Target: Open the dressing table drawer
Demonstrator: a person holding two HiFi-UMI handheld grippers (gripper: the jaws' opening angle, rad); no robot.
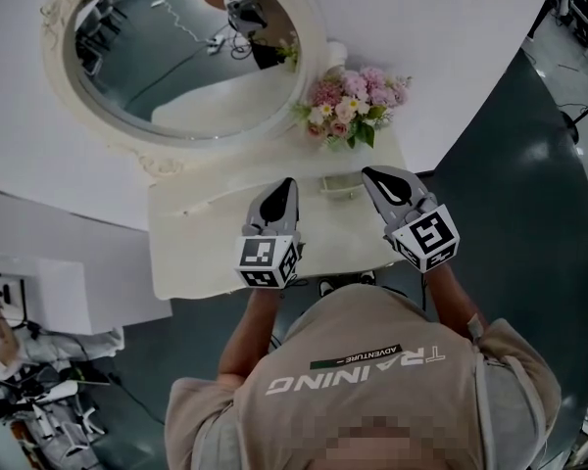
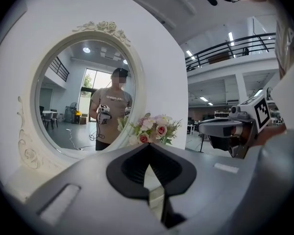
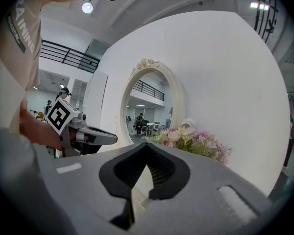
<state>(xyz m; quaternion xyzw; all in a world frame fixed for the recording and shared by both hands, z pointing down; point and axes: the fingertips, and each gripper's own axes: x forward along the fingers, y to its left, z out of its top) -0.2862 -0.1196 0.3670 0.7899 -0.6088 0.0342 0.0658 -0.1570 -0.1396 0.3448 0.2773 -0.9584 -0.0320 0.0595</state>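
Observation:
The white dressing table (image 1: 201, 253) stands against a white wall, and I see its top from above. Its drawer front shows in no view. My left gripper (image 1: 287, 183) hovers over the tabletop near the front edge, jaws together and empty. My right gripper (image 1: 371, 172) hangs beside it to the right, at about the same height, also shut with nothing in it. In the left gripper view the left gripper (image 2: 148, 146) points at the flowers (image 2: 152, 129). In the right gripper view the right gripper (image 3: 146, 146) points toward the mirror (image 3: 149, 106).
An oval mirror (image 1: 181, 57) in an ornate white frame stands at the back of the table. A pink and white bouquet (image 1: 355, 101) sits at the back right, with a small dish (image 1: 340, 186) in front of it. Dark floor (image 1: 510, 194) lies to the right.

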